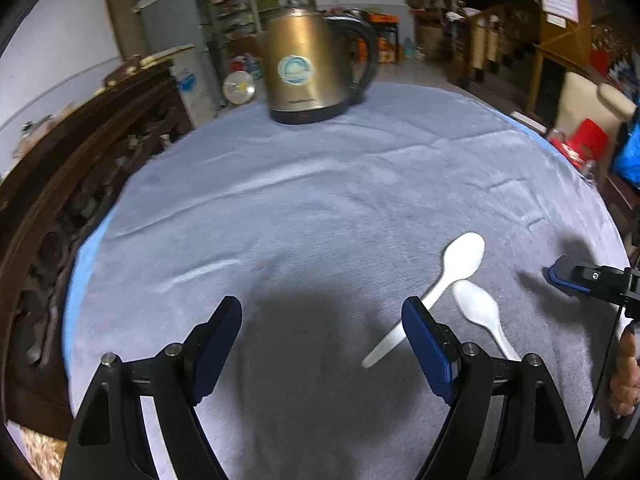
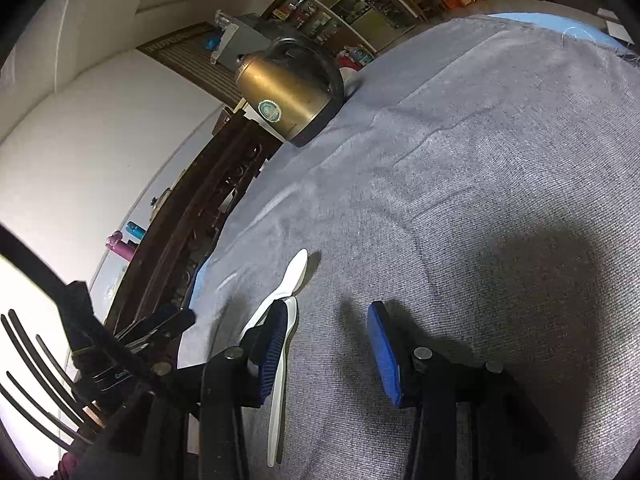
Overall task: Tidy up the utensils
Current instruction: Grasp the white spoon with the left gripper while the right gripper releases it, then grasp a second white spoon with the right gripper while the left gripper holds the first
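Observation:
Two white plastic spoons lie crossed on the grey cloth (image 1: 320,184). The longer spoon (image 1: 460,260) points its bowl away from me, and its handle passes behind my left gripper's right finger (image 1: 428,348). The second spoon (image 1: 478,308) lies just right of that finger. My left gripper (image 1: 322,336) hovers open over bare cloth with nothing between its fingers. My right gripper (image 2: 330,348) is partly open and holds nothing; its left finger (image 2: 274,348) sits over the nearer spoon (image 2: 278,400), with the farther spoon (image 2: 298,272) just beyond. The right gripper's tip (image 1: 568,276) shows at the right edge.
A brass-coloured electric kettle (image 1: 312,68) with a black handle stands at the far side of the table (image 2: 288,92). Dark carved wooden furniture (image 1: 80,184) runs along the left edge. A person's hand (image 1: 624,376) is at the right. The cloth is wrinkled.

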Demonstrator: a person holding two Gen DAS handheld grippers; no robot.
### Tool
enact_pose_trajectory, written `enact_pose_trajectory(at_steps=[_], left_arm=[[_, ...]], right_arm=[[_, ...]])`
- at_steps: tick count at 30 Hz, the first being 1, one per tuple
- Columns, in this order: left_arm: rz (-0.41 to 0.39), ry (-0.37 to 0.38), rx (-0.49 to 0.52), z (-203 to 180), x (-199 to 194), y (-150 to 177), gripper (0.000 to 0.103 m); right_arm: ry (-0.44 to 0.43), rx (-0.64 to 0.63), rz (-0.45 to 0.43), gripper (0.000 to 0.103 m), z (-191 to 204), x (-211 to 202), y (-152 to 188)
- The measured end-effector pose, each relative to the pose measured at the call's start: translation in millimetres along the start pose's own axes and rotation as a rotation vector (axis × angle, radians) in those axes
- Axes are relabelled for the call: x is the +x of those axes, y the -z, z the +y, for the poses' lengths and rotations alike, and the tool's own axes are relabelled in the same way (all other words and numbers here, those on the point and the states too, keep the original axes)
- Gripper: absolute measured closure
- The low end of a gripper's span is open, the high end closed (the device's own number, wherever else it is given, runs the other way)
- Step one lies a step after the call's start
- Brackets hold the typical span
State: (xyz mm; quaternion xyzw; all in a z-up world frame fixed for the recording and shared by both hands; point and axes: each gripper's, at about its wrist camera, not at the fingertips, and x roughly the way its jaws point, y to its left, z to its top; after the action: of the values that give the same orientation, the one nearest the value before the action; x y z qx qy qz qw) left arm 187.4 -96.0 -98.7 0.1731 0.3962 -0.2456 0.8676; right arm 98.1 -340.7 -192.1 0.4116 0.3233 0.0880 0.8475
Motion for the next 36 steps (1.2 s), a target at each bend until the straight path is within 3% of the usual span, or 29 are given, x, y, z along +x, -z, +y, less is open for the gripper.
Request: enact_pose_trajectory(at_steps=[5,8,15,26,27,28,31,36], left_arm=[[0.032,0.111,0.079,-18.5,19.2,-5.0,0.02],[0.045,0.136,0.121,-30.5,29.2,-12.7,0.02],[0.064,0.245,0.151,-56.7,45.0,-39.0,0.02],[0.112,0.236,0.264,-91.5,72.8,-53.3,0.021],[0.12,0.232,0.268,-92.0,75.1,-53.2,0.025],[0.132,0.224,0.273,-92.4,77.8,-52.7,0.041],[0.155,0.231,0.244,-87.3,81.6,-52.2,0.065],[0.178,0.204,0.134,-59.3,81.9,-52.6,0.084]], right_arm=[[0.012,-0.007,0.004,0.06,0.2,2.1,-1.3],[0.017,-0.008,0.004,0.06,0.4,2.5,-1.5],[0.013,-0.006,0.003,0.06,0.2,2.7,-1.6],[-0.018,0.02,-0.001,0.06,-4.2,-1.4,-1.8],[-0.02,0.023,-0.002,0.06,-4.0,-1.5,-1.9],[-0.023,0.026,-0.003,0.06,-4.4,-1.8,-1.9],[-0.027,0.029,-0.004,0.06,-5.0,-2.8,-1.0],[-0.03,0.035,-0.007,0.061,-5.9,-3.9,-0.8]])
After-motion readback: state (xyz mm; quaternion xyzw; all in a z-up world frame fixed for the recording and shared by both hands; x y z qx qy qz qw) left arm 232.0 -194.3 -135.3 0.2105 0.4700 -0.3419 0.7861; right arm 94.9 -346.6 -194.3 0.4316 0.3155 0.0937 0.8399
